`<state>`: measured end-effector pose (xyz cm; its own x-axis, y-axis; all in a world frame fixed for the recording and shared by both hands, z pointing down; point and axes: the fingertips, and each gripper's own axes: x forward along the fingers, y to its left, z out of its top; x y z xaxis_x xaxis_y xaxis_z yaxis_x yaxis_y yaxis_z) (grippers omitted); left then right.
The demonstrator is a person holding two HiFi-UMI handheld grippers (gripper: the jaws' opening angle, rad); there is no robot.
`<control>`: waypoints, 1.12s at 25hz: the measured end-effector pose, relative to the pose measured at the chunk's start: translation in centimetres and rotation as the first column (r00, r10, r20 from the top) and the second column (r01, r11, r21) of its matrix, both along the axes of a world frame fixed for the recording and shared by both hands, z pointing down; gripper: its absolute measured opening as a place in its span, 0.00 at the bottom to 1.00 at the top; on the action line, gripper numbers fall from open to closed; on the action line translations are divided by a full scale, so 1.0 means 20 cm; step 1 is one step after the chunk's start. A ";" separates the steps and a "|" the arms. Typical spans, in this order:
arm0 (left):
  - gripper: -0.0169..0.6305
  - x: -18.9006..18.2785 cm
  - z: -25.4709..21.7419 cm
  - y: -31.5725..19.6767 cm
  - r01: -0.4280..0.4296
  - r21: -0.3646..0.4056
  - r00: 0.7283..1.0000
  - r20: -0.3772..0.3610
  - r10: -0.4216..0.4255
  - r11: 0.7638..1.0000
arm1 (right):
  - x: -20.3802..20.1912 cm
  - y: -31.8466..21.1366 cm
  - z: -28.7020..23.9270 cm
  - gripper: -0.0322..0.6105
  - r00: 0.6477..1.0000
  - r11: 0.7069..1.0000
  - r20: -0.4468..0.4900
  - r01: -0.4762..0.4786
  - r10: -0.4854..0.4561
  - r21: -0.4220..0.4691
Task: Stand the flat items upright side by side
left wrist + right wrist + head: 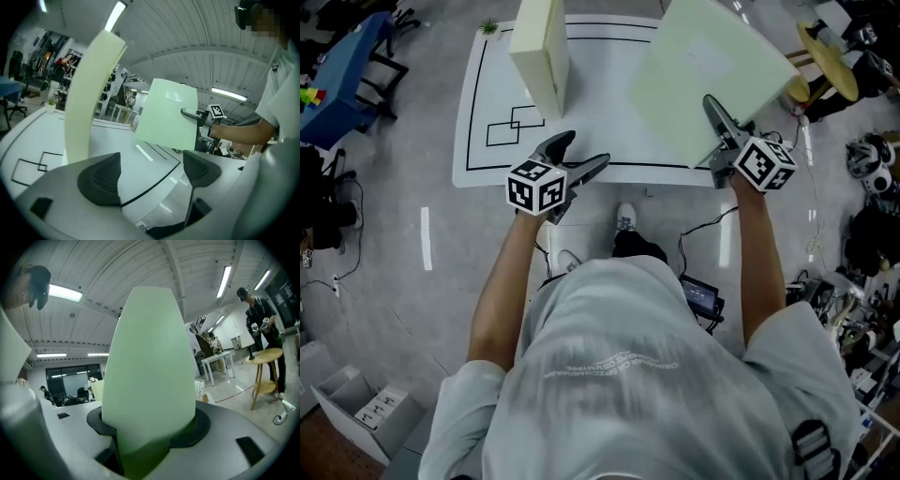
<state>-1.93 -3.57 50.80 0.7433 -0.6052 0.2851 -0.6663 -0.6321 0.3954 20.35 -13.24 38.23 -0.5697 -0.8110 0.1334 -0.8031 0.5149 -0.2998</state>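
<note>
White counter (pixel 591 141): cream slab (pixel 541 52) stands upright on it. Right gripper (pixel 717 111) fingers clamped on green slab (pixel 703 80), lifted off counter, right of cream slab. Left gripper (pixel 584 150) fingers apart, empty, near cream slab.

Cool, even light comes from long ceiling tubes (pixel 63 292), blown out white in both gripper views, and streaks glare across the white desk (pixel 112 138). Those views bulge fisheye-fashion with dark corners. The pale green board (pixel 150 371) is soft close up; the shirt (pixel 619 366) is motion-smeared.
</note>
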 end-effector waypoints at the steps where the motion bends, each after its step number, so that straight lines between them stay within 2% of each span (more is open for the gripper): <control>1: 0.69 -0.09 -0.02 0.05 0.001 0.021 1.000 0.017 -0.001 1.000 | -0.06 0.03 -0.02 0.51 1.000 1.000 -0.020 -0.020 0.020 0.016; 7: 0.66 -0.52 -0.20 0.21 0.023 0.135 0.993 0.108 -0.038 0.991 | -0.38 0.20 -0.07 0.51 0.986 0.990 -0.114 -0.112 0.122 0.091; 11: 0.66 -0.76 -0.35 0.13 0.074 0.210 0.982 0.156 -0.108 0.975 | -0.59 0.15 -0.08 0.51 0.973 0.985 -0.182 -0.122 0.143 0.121; 14: 0.66 -0.86 -0.40 0.04 0.091 0.230 0.974 0.184 -0.135 0.969 | -0.71 0.10 -0.03 0.51 0.960 0.982 -0.226 -0.137 0.163 0.127; 19: 0.66 -0.88 -0.40 -0.12 0.078 0.231 0.968 0.215 -0.129 0.970 | -0.85 -0.06 0.12 0.51 0.942 0.975 -0.266 -0.175 0.207 0.138; 28: 0.66 -0.77 -0.31 -0.44 -0.008 0.196 0.967 0.253 -0.042 0.981 | -1.02 -0.36 0.24 0.51 0.941 0.962 -0.235 -0.201 0.243 0.187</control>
